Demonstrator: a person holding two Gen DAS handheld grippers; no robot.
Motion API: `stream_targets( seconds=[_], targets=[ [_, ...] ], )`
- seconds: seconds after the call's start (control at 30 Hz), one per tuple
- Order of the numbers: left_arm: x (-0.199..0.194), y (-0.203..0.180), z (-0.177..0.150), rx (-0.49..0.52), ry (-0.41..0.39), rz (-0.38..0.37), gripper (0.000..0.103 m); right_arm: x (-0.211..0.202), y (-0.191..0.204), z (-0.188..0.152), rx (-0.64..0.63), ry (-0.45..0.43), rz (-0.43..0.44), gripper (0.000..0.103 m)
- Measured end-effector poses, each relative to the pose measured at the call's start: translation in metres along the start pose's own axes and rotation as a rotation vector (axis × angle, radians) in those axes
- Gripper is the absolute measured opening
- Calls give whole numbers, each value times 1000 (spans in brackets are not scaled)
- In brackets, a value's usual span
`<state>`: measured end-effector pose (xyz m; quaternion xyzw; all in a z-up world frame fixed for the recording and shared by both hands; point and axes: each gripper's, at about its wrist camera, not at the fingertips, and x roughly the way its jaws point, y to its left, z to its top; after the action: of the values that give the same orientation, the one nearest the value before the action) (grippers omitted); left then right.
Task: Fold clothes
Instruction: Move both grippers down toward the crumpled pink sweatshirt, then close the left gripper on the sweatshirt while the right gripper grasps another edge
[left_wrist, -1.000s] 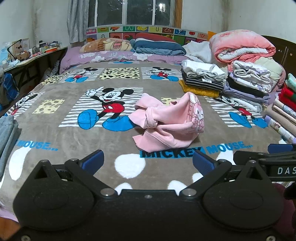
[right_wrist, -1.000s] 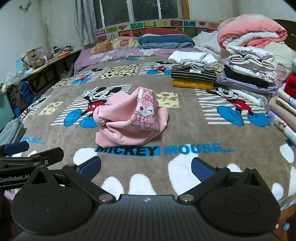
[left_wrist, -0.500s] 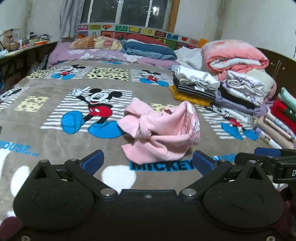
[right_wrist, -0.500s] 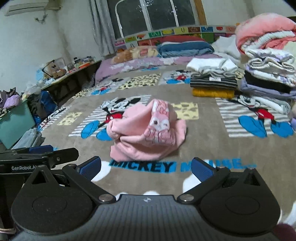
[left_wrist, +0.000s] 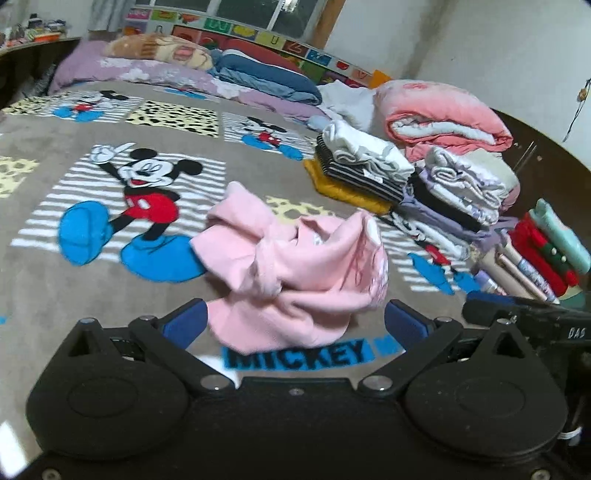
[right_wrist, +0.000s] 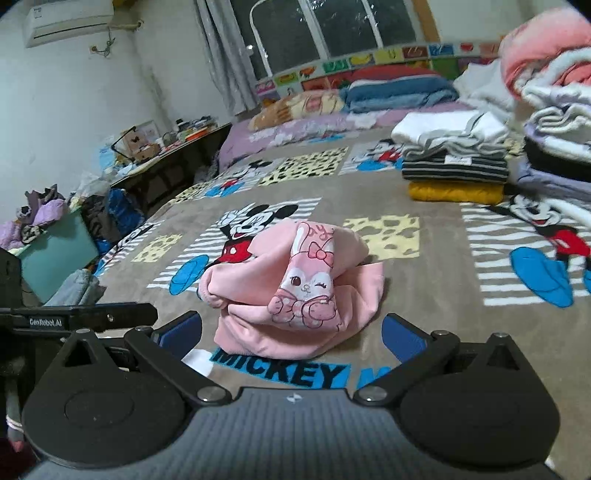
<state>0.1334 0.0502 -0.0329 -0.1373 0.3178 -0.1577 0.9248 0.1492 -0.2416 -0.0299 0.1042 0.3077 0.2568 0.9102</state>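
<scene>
A crumpled pink garment with a cartoon rabbit print lies in a heap on the brown Mickey Mouse blanket. My left gripper stands open just short of the heap's near edge, its blue pads wide apart with the near hem between them. My right gripper is open too, low over the blanket, facing the heap's other side. Neither holds anything. The other gripper's body shows at the right edge of the left wrist view and at the left edge of the right wrist view.
Stacks of folded clothes and rolled bedding line the right side of the bed. Pillows lie at the headboard. A cluttered desk and a teal bin of clothes stand left of the bed.
Both grippers have come forward and lower towards the pink garment, which now fills more of each view. The garment has not moved.
</scene>
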Motion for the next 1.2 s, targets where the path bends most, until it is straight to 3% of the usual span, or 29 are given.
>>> stream_targets(
  seconds=[0.2, 0.3, 0.4, 0.57, 0.63, 0.67, 0.8, 0.9, 1.07, 1.2],
  targets=[
    [35, 19, 29, -58, 40, -63, 98, 21, -14, 14, 12, -14, 64, 103],
    [54, 28, 38, -63, 75, -77, 87, 31, -23, 16, 42, -18, 88, 103],
    [75, 40, 45, -91, 130, -99, 67, 41, -32, 15, 68, -12, 105, 103],
    [97, 49, 52, -97, 210, -150, 57, 49, -42, 6, 114, 0, 122, 103],
    [103, 46, 52, -87, 240, -170, 39, 49, -45, 2, 133, 1, 129, 103],
    [104, 43, 52, -77, 253, -178, 35, 48, -46, 0, 142, -1, 128, 103],
    [97, 23, 46, 25, 241, -186, 21, 42, -47, -7, 173, -12, 128, 102],
    [74, -2, 34, 192, 181, -172, 17, 33, -44, -10, 158, -25, 141, 100],
    [38, -47, -11, 522, 75, -100, 11, 10, -33, -8, 40, -32, 139, 91],
    [17, -63, -51, 667, 31, -71, 8, -9, -24, -5, -64, -35, 126, 82]
  ],
)
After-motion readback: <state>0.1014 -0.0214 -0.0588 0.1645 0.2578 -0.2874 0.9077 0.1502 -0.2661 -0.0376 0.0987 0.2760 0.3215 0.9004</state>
